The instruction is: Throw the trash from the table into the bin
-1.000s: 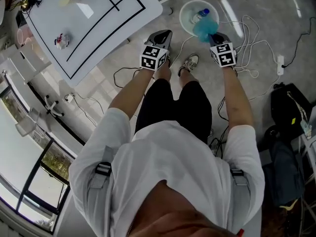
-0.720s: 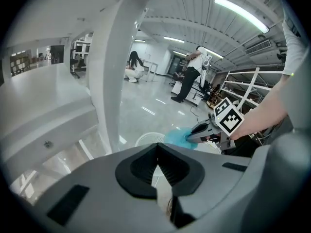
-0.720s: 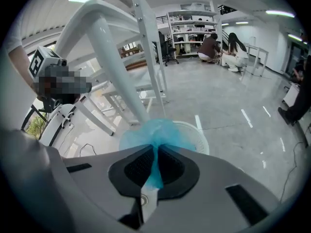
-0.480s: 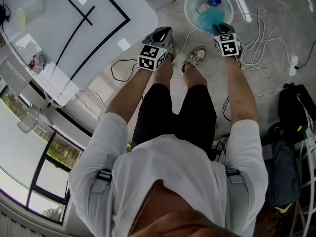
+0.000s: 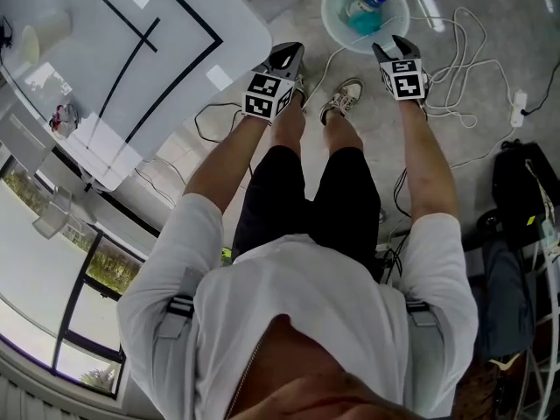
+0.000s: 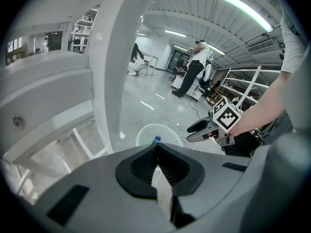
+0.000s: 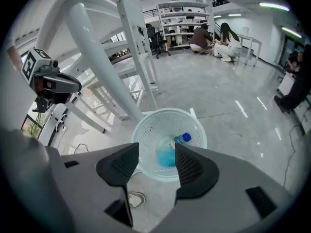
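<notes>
The white mesh bin [image 5: 332,26] stands on the floor beyond my feet. In it lie a clear bottle with a blue cap [image 5: 367,5] and a crumpled blue piece of trash [image 5: 367,24]. My right gripper [image 5: 391,45] hangs over the bin's near rim. Its jaws have just been opening and stand open with nothing between them; in the right gripper view [image 7: 158,152] the bin [image 7: 146,130], bottle [image 7: 181,139] and blue trash [image 7: 165,155] show below them. My left gripper [image 5: 287,52] is shut and empty beside the table edge, with its tips [image 6: 156,152] together.
The white table [image 5: 175,7] with black lines is at upper left and carries a pale cup [image 5: 33,40] and a small red-and-white thing [image 5: 59,116]. Its white leg [image 7: 97,57] rises near the bin. Cables [image 5: 464,51] and a black bag [image 5: 525,191] lie at right.
The blue trash has left my right gripper and now lies in the bin. The right jaws have opened. Both grippers sank toward the floor.
</notes>
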